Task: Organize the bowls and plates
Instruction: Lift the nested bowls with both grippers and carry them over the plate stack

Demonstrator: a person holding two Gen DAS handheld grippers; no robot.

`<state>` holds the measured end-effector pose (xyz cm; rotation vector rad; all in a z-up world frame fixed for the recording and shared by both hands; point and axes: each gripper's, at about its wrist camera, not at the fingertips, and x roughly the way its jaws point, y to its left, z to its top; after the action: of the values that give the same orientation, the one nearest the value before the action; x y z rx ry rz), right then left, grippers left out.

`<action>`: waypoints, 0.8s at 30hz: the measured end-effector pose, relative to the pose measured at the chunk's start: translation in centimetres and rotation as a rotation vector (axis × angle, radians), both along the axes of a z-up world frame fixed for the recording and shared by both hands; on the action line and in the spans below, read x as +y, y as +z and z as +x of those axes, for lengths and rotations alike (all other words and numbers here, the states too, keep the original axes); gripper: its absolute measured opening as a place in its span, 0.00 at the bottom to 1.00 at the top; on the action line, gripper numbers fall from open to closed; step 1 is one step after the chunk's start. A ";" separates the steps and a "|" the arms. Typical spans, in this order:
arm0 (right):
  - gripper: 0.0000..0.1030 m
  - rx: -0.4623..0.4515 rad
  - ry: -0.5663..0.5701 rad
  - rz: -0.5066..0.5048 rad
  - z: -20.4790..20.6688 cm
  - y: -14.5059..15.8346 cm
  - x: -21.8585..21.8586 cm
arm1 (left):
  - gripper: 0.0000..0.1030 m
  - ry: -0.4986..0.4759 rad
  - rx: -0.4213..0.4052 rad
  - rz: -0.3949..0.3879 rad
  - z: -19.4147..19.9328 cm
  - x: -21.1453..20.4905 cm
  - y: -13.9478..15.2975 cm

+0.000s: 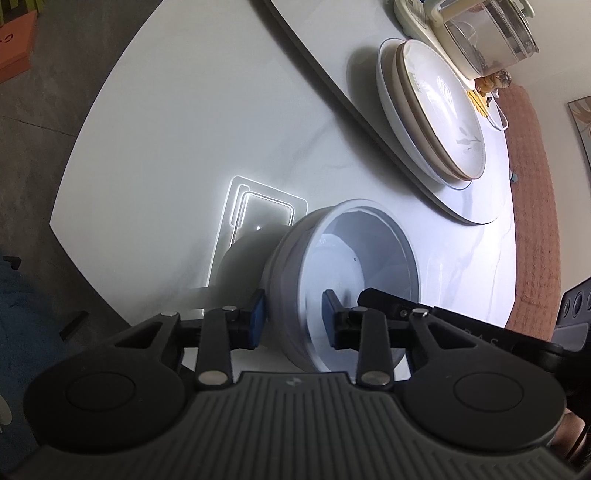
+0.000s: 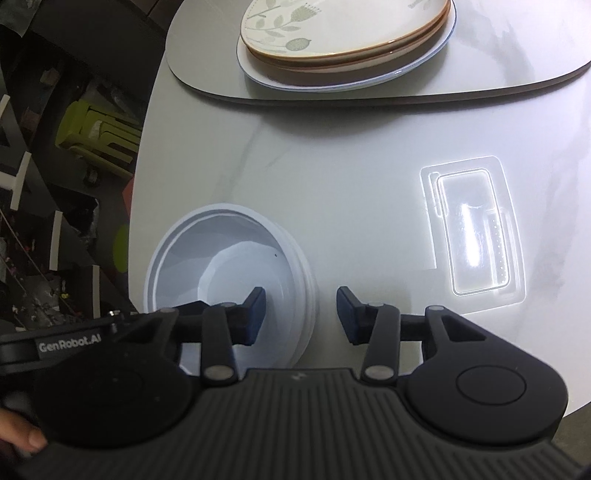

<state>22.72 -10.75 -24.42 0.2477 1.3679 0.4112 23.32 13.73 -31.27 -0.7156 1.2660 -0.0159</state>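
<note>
A stack of white bowls (image 1: 365, 266) sits on the white table; it also shows in the right wrist view (image 2: 229, 258). My left gripper (image 1: 295, 317) is open and straddles the stack's near rim, one finger outside, one inside. My right gripper (image 2: 301, 314) is open and straddles the rim on the other side, left finger inside the bowl. A stack of plates (image 1: 436, 110), floral plate on top, rests on a raised grey board (image 1: 476, 206); it shows too in the right wrist view (image 2: 343, 33).
A clear plastic tray (image 2: 472, 236) lies on the table (image 2: 332, 155) beside the bowls, also visible in the left wrist view (image 1: 258, 210). A food processor (image 1: 480, 33) and a woven mat (image 1: 532, 206) lie beyond the plates. The table edge (image 1: 92, 122) drops to the floor.
</note>
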 end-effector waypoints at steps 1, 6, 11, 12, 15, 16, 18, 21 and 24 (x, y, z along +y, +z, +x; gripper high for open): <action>0.39 0.002 0.003 0.001 0.1 -0.1 0.0 | 0.28 0.003 0.000 0.002 0.0 0.0 -0.1; 0.28 -0.001 0.019 -0.012 0.6 -0.3 0.1 | 0.22 0.010 -0.007 0.004 0.2 0.2 -0.3; 0.20 -0.002 0.025 -0.012 0.6 -0.1 0.0 | 0.22 0.016 -0.004 0.012 0.2 0.5 0.0; 0.19 0.002 0.024 -0.011 0.6 0.0 0.0 | 0.22 0.012 -0.006 0.015 0.0 0.5 0.2; 0.19 -0.002 0.022 -0.015 0.4 0.6 0.0 | 0.22 0.020 0.000 -0.002 -0.4 0.5 0.5; 0.19 -0.009 0.025 -0.020 0.3 1.0 0.1 | 0.22 0.023 -0.001 -0.006 -0.6 0.5 0.7; 0.19 -0.015 0.026 -0.023 0.1 1.6 0.2 | 0.22 0.030 -0.004 -0.013 -0.8 0.5 1.3; 0.19 -0.020 0.026 -0.026 -0.2 2.5 0.1 | 0.22 0.031 0.001 -0.013 -1.0 0.5 2.3; 0.19 -0.022 0.043 -0.029 -0.6 3.6 0.4 | 0.22 0.016 -0.007 0.013 -1.0 0.4 3.9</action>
<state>22.14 -10.38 -20.84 0.1896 1.3589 0.4287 22.31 14.12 -27.38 -0.7141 1.2524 0.0028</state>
